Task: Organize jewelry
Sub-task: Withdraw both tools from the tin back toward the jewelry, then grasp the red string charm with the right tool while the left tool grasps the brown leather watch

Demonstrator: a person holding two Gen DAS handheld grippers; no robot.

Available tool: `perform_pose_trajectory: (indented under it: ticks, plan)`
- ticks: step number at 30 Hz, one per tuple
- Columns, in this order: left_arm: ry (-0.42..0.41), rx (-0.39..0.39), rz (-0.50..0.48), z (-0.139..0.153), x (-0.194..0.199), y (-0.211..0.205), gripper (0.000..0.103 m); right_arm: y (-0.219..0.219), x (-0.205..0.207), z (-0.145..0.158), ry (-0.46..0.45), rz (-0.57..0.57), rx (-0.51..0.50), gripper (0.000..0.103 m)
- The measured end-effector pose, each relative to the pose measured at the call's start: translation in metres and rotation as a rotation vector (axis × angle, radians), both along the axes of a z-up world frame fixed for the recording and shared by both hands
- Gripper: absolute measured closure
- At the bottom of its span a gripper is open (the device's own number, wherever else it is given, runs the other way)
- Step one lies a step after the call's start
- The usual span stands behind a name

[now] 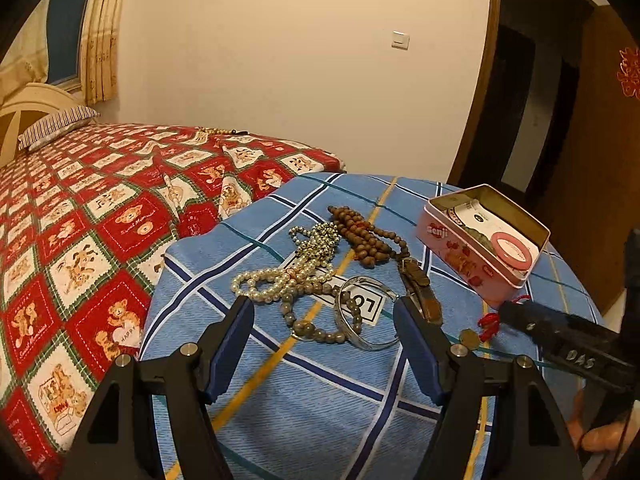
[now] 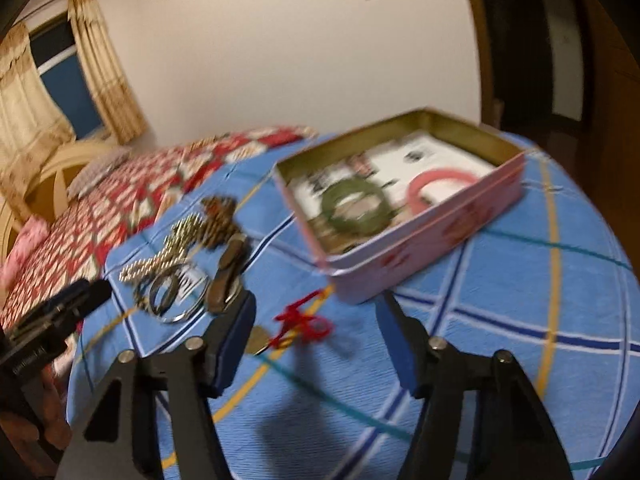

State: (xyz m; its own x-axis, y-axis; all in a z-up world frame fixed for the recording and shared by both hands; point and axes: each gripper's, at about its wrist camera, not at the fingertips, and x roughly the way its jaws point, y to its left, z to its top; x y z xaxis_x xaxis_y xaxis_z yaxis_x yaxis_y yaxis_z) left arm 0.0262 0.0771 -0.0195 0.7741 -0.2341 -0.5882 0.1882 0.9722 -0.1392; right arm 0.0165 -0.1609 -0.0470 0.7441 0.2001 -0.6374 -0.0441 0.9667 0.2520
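While both grippers are held wide open and empty, the step in hand reads as picking the next loose piece for the tin.

Right gripper: jaws spread wide, nothing gripped, nothing touched as far as can be told. Its view is motion-blurred. A red knotted cord with a small brass charm lies on the cloth in the gap between its fingers, nearer the left one. This is judged the likely next pick.

Left gripper: jaws equally wide, nothing held. A silver bangle and a grey bead bracelet lie just beyond its fingertips, overlapping each other. The bangle's right edge sits close to the right fingertip; contact cannot be confirmed.

Further out in the left view: a pearl strand, a gold bead chain and brown wooden beads lie heaped together toward the far side. A brown leather strap lies just right of the bangle.

A pink tin stands open at the far right of the blue checked tablecloth. A green bangle and a pink bangle are already inside.

Next move, as judged: the right gripper is to be lowered over the cord, shut on the knot, then lifted clear of the tin's near wall. Thin cord could slip between flat pads.
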Motion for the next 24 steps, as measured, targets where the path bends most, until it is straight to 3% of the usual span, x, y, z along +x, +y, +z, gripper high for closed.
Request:
perform_pose_trajectory:
  ticks: [3,10,13,20,24]
  plan:
    - [-0.007,0.020,-0.023,0.001,-0.001,-0.007,0.031,0.012,0.007,-0.006,0.039,0.029,-0.019,0.048]
    - [-0.010,0.051,-0.078,0.000,-0.002,-0.023,0.031,0.020,0.016,-0.018,0.117,0.071,-0.029,0.092]
    - [-0.010,0.062,-0.089,0.000,-0.004,-0.027,0.031,0.018,0.013,-0.017,0.102,0.073,-0.010,0.093]
    - [-0.015,0.080,-0.147,0.001,-0.005,-0.046,0.031,0.018,-0.011,0.008,-0.080,0.102,-0.002,0.094]
    - [-0.022,0.072,-0.195,0.005,0.000,-0.063,0.031,0.012,-0.018,0.020,-0.156,0.057,-0.006,0.094]
